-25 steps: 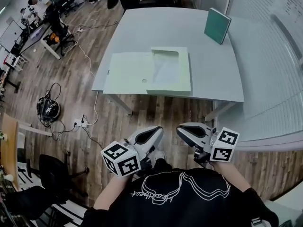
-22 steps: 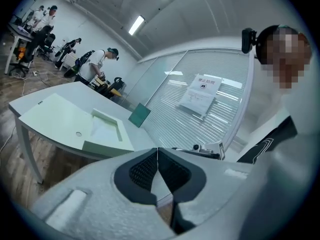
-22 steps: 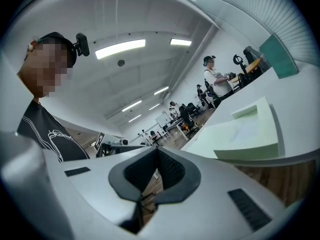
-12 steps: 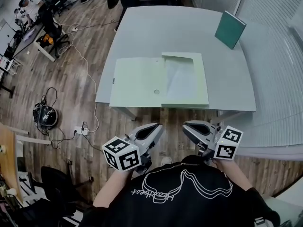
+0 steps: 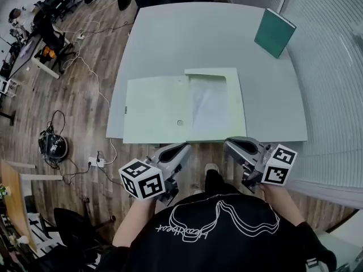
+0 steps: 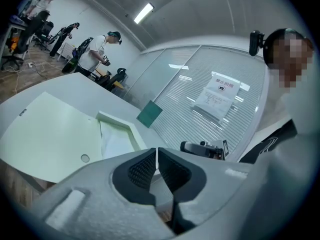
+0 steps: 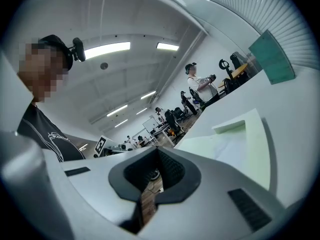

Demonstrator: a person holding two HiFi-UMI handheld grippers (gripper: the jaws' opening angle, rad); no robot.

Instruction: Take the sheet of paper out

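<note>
The head camera sits above the person and looks steeply down over the shoulders; the whole table (image 5: 198, 38) lies spread well below it, with the left gripper (image 5: 182, 148) and right gripper (image 5: 231, 144) at the picture's bottom edge. Each gripper's camera rides low, close to the table's near edge, looking along its own jaws across the top; the left one faces the blinds (image 6: 200, 79); the right one, tilted, faces the open room. All three views share the open folder (image 5: 170, 109) and the green book (image 5: 275, 33).
</note>
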